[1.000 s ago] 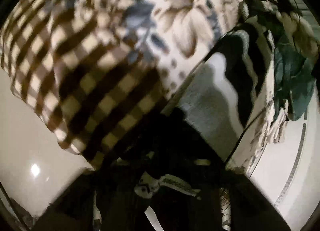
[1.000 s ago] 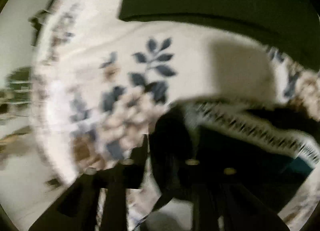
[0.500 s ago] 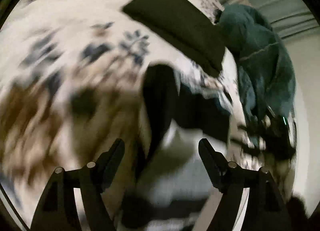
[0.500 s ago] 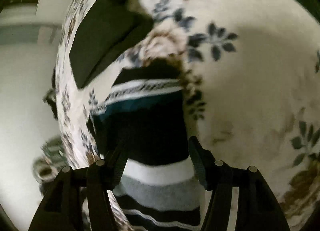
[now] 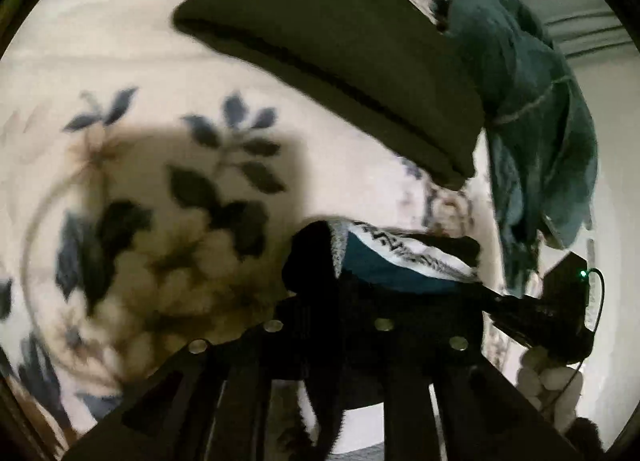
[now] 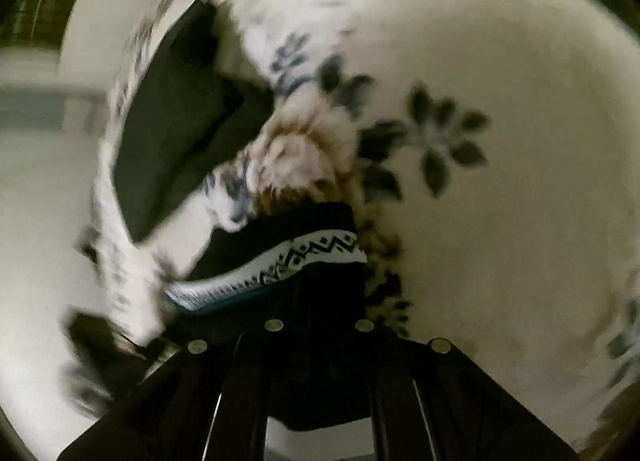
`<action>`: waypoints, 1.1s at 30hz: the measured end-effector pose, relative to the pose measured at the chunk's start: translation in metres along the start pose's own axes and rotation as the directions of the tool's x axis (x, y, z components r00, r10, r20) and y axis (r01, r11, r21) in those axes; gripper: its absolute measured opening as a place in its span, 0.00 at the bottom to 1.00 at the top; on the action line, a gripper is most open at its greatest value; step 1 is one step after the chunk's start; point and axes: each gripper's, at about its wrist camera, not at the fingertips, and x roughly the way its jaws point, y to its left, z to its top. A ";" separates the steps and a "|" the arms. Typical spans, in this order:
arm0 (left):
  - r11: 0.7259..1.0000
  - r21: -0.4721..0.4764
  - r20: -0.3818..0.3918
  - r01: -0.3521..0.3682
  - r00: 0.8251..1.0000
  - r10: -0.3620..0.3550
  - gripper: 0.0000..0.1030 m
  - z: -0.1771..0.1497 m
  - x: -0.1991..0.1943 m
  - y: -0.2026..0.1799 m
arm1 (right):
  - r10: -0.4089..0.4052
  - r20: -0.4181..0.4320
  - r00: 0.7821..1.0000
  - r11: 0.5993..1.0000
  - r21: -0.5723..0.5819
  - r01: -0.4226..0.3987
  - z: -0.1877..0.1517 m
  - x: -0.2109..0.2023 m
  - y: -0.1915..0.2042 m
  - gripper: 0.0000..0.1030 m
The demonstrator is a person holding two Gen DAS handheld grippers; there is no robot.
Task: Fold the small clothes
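Note:
A small knitted garment [image 5: 384, 261], black and teal with a white zigzag band, is held over a cream floral bedspread [image 5: 120, 73]. My left gripper [image 5: 328, 325] is shut on its black edge. My right gripper [image 6: 320, 321] is shut on the same garment [image 6: 288, 261] near the zigzag band. The other gripper's dark body [image 5: 552, 313] shows at the right of the left wrist view. The garment's lower part is hidden behind the fingers.
A folded dark olive garment [image 5: 340, 45] lies on the bedspread beyond, also in the right wrist view [image 6: 172, 133]. A teal cloth [image 5: 536, 129] hangs at the bed's right edge. The bedspread [image 6: 500, 141] stretches wide to the right.
Both grippers were open over the striped garment half a second ago. Both are now shut on its edges and hold it up off the bedspread.

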 end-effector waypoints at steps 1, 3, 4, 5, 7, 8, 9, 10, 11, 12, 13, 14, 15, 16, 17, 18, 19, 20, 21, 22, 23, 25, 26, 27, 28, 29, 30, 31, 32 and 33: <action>1.000 0.011 -0.011 0.011 1.000 -0.011 0.30 0.003 -0.001 -0.004 | -0.004 -0.001 1.000 1.000 -0.009 0.004 0.001 -0.002 0.007 0.15; 0.998 0.054 -0.014 0.044 0.999 -0.043 0.56 0.009 -0.002 -0.013 | 0.022 0.018 1.000 1.000 -0.004 -0.022 0.005 -0.005 0.013 0.44; 0.997 0.076 -0.012 0.026 1.000 -0.025 0.58 0.013 0.002 -0.017 | 0.031 0.030 0.999 1.000 0.000 -0.031 0.009 -0.003 0.015 0.53; 0.996 0.094 -0.012 0.007 1.000 -0.006 0.57 0.017 0.008 -0.019 | 0.013 0.022 1.000 1.000 0.008 -0.013 0.013 0.005 0.015 0.53; 0.995 0.085 -0.015 -0.044 0.999 0.045 0.57 0.030 0.027 -0.016 | -0.055 -0.003 0.999 0.998 0.031 0.055 0.024 0.023 0.010 0.39; 0.996 0.074 -0.028 -0.043 0.999 0.046 0.57 0.035 0.036 -0.013 | -0.089 -0.028 0.996 0.995 0.042 0.091 0.028 0.032 0.007 0.32; 0.997 0.062 -0.040 -0.037 0.998 0.039 0.57 0.040 0.040 -0.011 | -0.107 -0.041 0.993 0.993 0.052 0.109 0.031 0.037 0.004 0.32; 0.998 0.058 -0.041 -0.031 0.999 0.034 0.57 0.044 0.038 -0.013 | -0.109 -0.044 0.993 0.992 0.057 0.111 0.033 0.034 0.005 0.32; 0.997 0.070 -0.040 -0.024 0.999 0.027 0.57 0.045 0.031 -0.018 | -0.104 -0.039 0.994 0.993 0.057 0.106 0.033 0.026 0.008 0.33; 0.996 0.086 -0.036 -0.016 0.999 0.019 0.57 0.043 0.024 -0.021 | -0.086 -0.027 0.996 0.995 0.052 0.087 0.031 0.017 0.012 0.36; 0.994 0.106 -0.024 -0.015 1.000 0.018 0.57 0.038 0.010 -0.027 | -0.062 -0.011 0.998 0.997 0.042 0.062 0.026 0.006 0.014 0.46; 0.992 0.126 -0.009 -0.016 1.000 0.017 0.57 0.033 -0.001 -0.033 | -0.050 0.003 0.999 0.998 0.027 0.050 0.018 -0.011 0.018 0.60; 0.988 0.150 0.008 -0.024 1.000 0.023 0.58 0.026 -0.013 -0.038 | -0.046 0.015 0.999 0.999 0.018 0.045 0.009 -0.023 0.019 0.64; 0.982 0.178 0.035 -0.063 0.998 0.058 0.64 0.015 -0.031 -0.044 | -0.039 0.023 0.999 0.999 0.007 0.038 -0.003 -0.036 0.020 0.65; 0.976 0.197 0.058 -0.094 0.995 0.085 0.81 0.003 -0.047 -0.048 | -0.033 0.019 0.999 0.999 -0.003 0.033 -0.023 -0.053 0.019 0.65; 0.972 0.210 0.076 -0.102 0.993 0.088 0.91 -0.009 -0.062 -0.051 | -0.025 0.013 1.000 1.000 -0.005 0.025 -0.034 -0.062 0.017 0.65; 0.970 0.217 0.094 -0.105 0.992 0.087 0.91 -0.025 -0.080 -0.053 | -0.004 0.001 1.000 1.000 -0.007 0.004 -0.054 -0.075 0.015 0.65; 0.970 0.218 0.102 -0.106 0.991 0.085 0.91 -0.045 -0.098 -0.054 | 0.014 -0.015 1.000 1.000 -0.007 -0.014 -0.075 -0.087 0.011 0.65; 0.971 0.217 0.103 -0.102 0.991 0.081 0.91 -0.061 -0.109 -0.054 | 0.021 -0.030 0.999 1.000 -0.012 -0.021 -0.098 -0.099 0.009 0.65; 0.972 0.212 0.094 -0.096 0.992 0.078 0.91 -0.085 -0.124 -0.053 | 0.024 -0.044 0.999 0.999 -0.023 -0.025 -0.123 -0.110 0.008 0.65; 0.974 0.206 0.084 -0.092 0.994 0.076 0.91 -0.101 -0.133 -0.048 | 0.023 -0.056 0.998 0.999 -0.032 -0.025 -0.148 -0.121 0.005 0.65; 0.975 0.200 0.052 -0.095 0.995 0.086 0.91 -0.154 -0.152 -0.041 | 0.018 -0.086 0.996 0.999 -0.040 -0.022 -0.200 -0.137 -0.007 0.65; 0.973 0.199 0.029 -0.119 0.993 0.115 0.91 -0.183 -0.156 -0.036 | 0.008 -0.101 0.995 0.999 -0.043 -0.012 -0.229 -0.143 -0.016 0.65; 0.972 0.195 0.004 -0.134 0.991 0.136 0.91 -0.207 -0.158 -0.027 | -0.012 -0.118 0.993 0.999 -0.033 0.009 -0.262 -0.148 -0.027 0.65; 0.972 0.181 -0.029 -0.147 0.987 0.155 0.91 -0.233 -0.157 -0.019 | -0.021 -0.134 0.991 1.000 -0.022 0.018 -0.282 -0.147 -0.034 0.65; 0.974 0.154 -0.074 -0.166 0.981 0.179 0.91 -0.262 -0.154 -0.009 | -0.022 -0.160 0.987 1.000 0.006 0.023 -0.308 -0.145 -0.047 0.65; 0.976 0.128 -0.106 -0.175 0.976 0.188 0.91 -0.283 -0.150 -0.001 | -0.008 -0.187 0.982 0.998 0.060 0.020 -0.341 -0.141 -0.065 0.65; 0.980 0.097 -0.138 -0.177 0.972 0.189 0.91 -0.309 -0.146 0.008 | 0.001 -0.207 0.978 0.996 0.093 0.018 -0.362 -0.136 -0.075 0.65; 0.980 0.081 -0.157 -0.181 0.969 0.192 0.91 -0.328 -0.145 0.014 | 0.014 -0.238 0.971 0.990 0.138 0.019 -0.391 -0.128 -0.089 0.65; 0.980 0.071 -0.188 -0.188 0.962 0.198 0.91 -0.352 -0.138 0.020 | 0.029 -0.264 0.964 0.984 0.178 0.020 -0.417 -0.119 -0.102 0.65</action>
